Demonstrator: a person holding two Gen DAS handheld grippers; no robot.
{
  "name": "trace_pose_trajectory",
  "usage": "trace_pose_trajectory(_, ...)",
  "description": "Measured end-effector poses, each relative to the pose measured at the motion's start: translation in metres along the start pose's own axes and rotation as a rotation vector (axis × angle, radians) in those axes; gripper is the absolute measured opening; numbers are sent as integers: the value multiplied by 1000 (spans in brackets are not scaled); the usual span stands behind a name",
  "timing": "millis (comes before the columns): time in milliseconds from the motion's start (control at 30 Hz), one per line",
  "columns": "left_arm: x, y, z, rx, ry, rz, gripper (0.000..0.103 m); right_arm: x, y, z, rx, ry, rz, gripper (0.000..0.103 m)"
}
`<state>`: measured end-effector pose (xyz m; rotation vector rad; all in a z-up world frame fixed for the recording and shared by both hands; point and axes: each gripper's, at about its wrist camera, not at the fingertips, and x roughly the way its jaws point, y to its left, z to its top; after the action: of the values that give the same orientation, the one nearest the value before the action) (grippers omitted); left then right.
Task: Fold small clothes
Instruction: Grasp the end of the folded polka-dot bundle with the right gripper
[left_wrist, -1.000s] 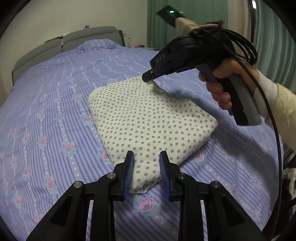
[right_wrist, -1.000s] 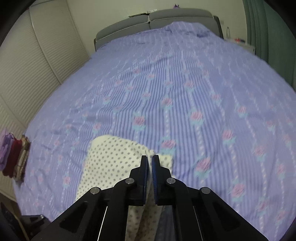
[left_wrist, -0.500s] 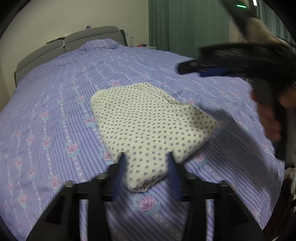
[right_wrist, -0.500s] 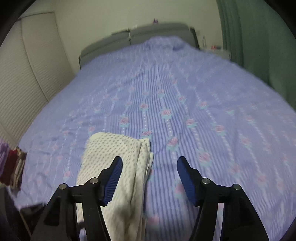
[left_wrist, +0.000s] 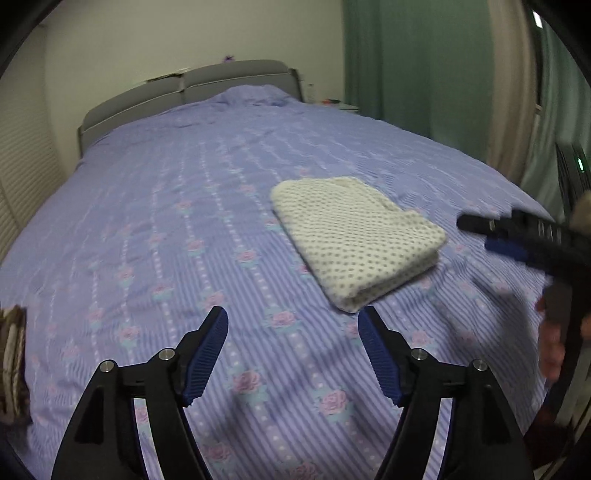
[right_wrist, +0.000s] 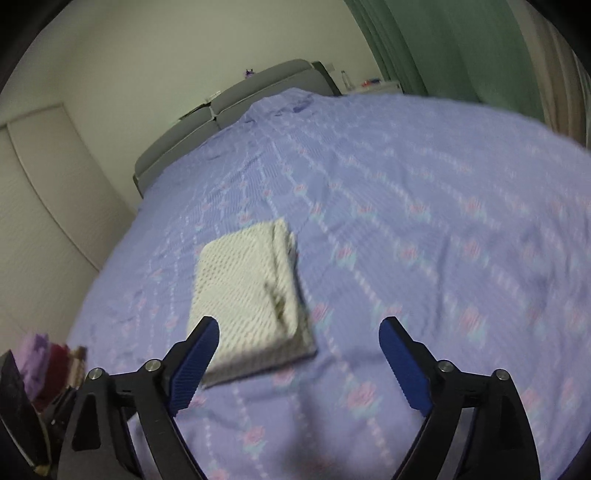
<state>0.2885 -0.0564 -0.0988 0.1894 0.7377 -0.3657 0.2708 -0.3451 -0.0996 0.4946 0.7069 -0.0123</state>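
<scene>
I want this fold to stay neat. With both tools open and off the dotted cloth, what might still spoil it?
1. The folded dotted cloth shows loose stacked layers along one edge; a brush there might reopen them.
2. The right tool hangs beside the cloth's corner and may snag it.
3. The left tool, open wide, sits close to the near corner.

Left gripper (left_wrist: 291, 325) and right gripper (right_wrist: 298, 334), jaws wide apart.
</scene>
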Motion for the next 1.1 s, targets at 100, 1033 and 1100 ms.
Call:
trace_pose_trajectory(100, -1, -2, 2, 0, -4, 13, 73, 12, 2, -15, 61, 27, 41, 90)
trace_pose_trajectory(1033, 29, 8, 18, -78, 9, -65, 75, 105, -4, -4, 453, -10, 142, 84)
trace_pose_trajectory(1100, 34, 11, 20, -88, 12, -72, 75, 107, -6, -3, 472, -14, 135, 78)
